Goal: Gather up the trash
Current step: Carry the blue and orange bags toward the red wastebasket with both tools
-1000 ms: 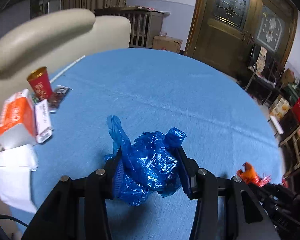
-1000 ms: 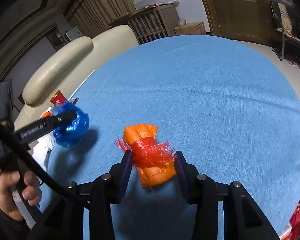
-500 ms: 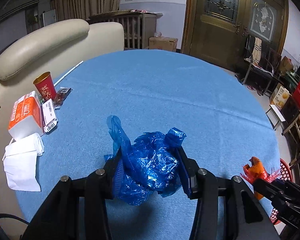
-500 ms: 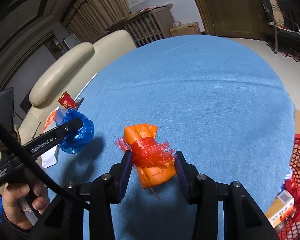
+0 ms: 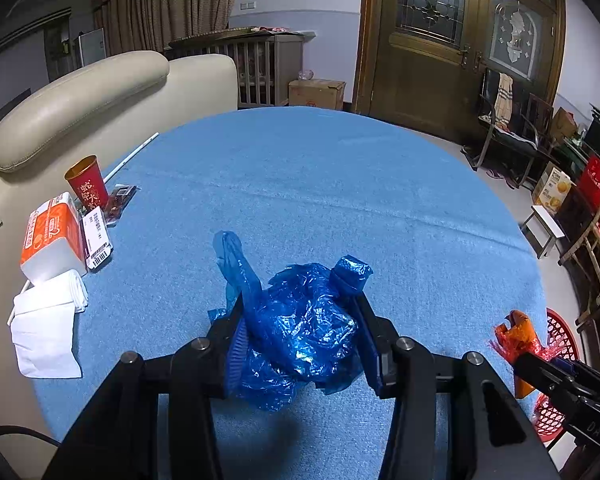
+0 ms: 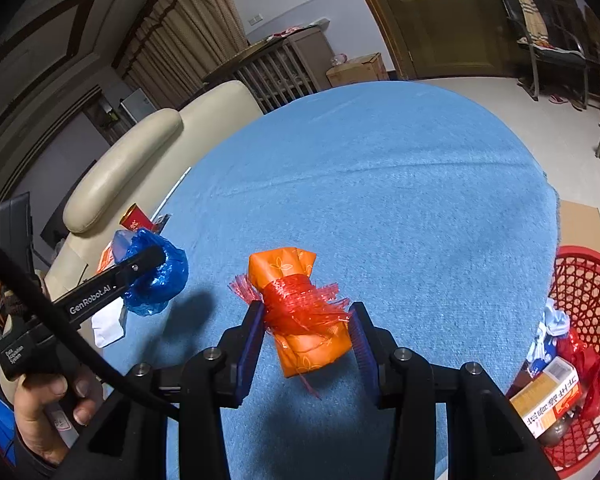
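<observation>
Nearest, the left gripper point(image 5: 300, 332) pinches a crumpled blue plastic bag point(image 5: 304, 328) above the blue cloth-covered surface point(image 5: 320, 184). The right gripper point(image 6: 306, 330) clamps an orange wrapper bundled in red mesh netting point(image 6: 300, 308), also held in the air. Beyond, at the surface's edge, sits the red plastic lattice basket point(image 6: 580, 280). My worry: the slick bag may slide out mid-carry, or the loose mesh snag on the basket rim.
</observation>
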